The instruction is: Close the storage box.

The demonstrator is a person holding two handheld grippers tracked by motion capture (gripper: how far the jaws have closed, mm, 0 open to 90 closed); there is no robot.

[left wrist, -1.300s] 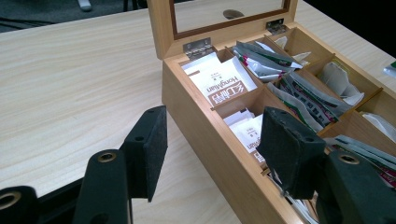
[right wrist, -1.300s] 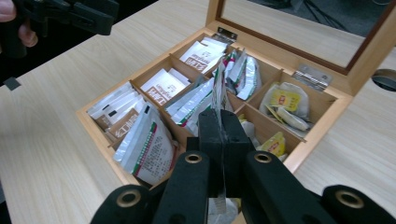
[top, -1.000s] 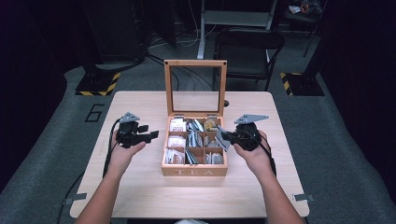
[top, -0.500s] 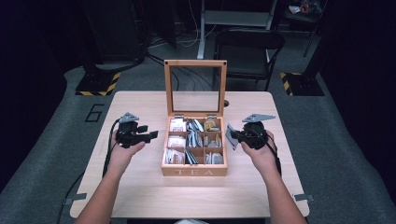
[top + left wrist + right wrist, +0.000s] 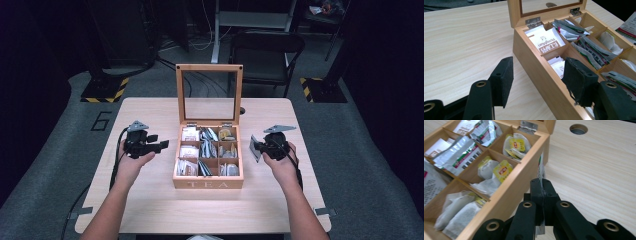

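**Thin tea packet pinched in your right tongs, beside the box**

Your right tongs (image 5: 541,188) are clenched on a flat tea packet (image 5: 541,168). The packet stands on its edge between the two pads and sticks out past their tips. In the high view you can see the tea packet (image 5: 254,148) just left of your right tongs (image 5: 262,146), close to the right wall of the tea box (image 5: 207,184) but outside it.

Your left tongs (image 5: 537,76) are released and hold nothing. The left wall of the tea box (image 5: 534,61) sits just in front of them, and one pad hangs over the wall near a white packet (image 5: 545,41) in a corner slot.

The packet looks very light, thin and bendy, like foil or paper. It may flop or slide if you hold it loosely, and it could crumple if you squeeze too hard. Your hold near one end, flat side against the pads, looks like a good place. A steady, gentle pinch should be enough.

If you mean to lay it on the tabletop (image 5: 599,170), there is bare wood to the right of your right tongs.
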